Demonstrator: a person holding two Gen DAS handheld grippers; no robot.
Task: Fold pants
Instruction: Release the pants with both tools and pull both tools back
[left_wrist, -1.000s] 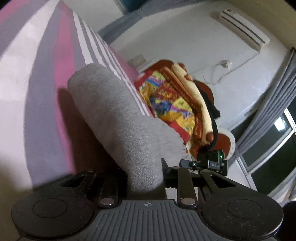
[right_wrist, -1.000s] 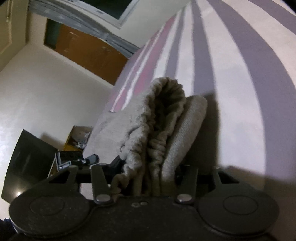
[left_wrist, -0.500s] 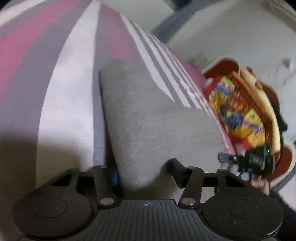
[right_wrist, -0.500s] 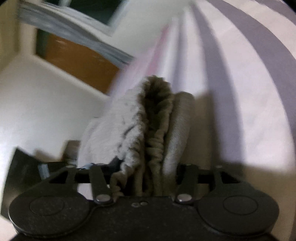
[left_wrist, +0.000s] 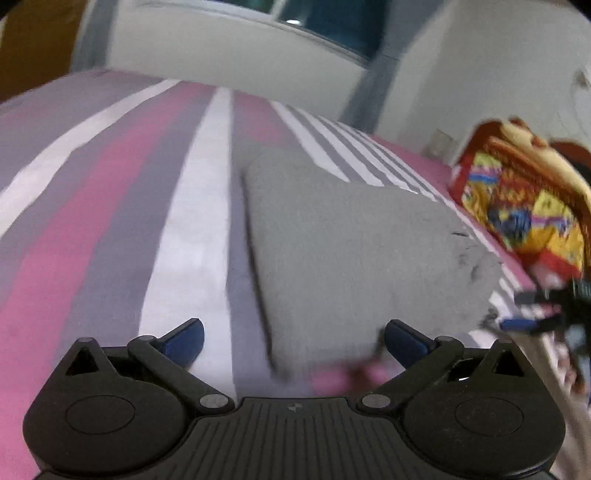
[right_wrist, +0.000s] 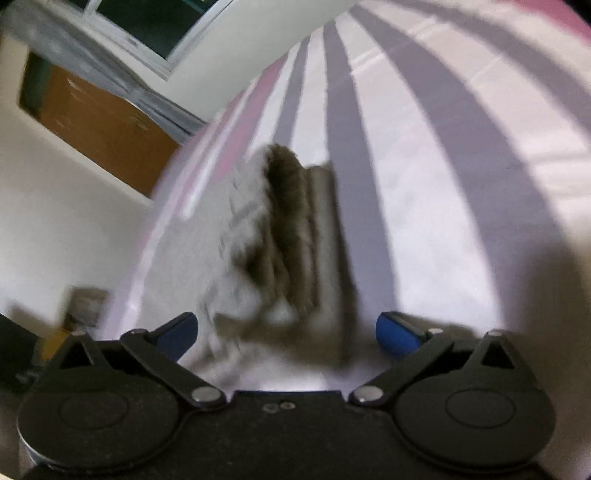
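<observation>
Opening wide, left gripper (left_wrist: 293, 338) and right gripper (right_wrist: 288, 330) released; folded grey pants (left_wrist: 351, 251) lying on striped bedsheet (left_wrist: 110, 221)

Our left gripper (left_wrist: 293, 341) points down a bit, and its jaws are opening wide. Our right gripper (right_wrist: 286, 332) points down too, jaws opening wide, pressing on nothing.

Pants (left_wrist: 354, 251) lying folded on the bed (left_wrist: 110, 229); blanket (left_wrist: 524, 206) sitting to their right, window (left_wrist: 332, 22) behind.
</observation>
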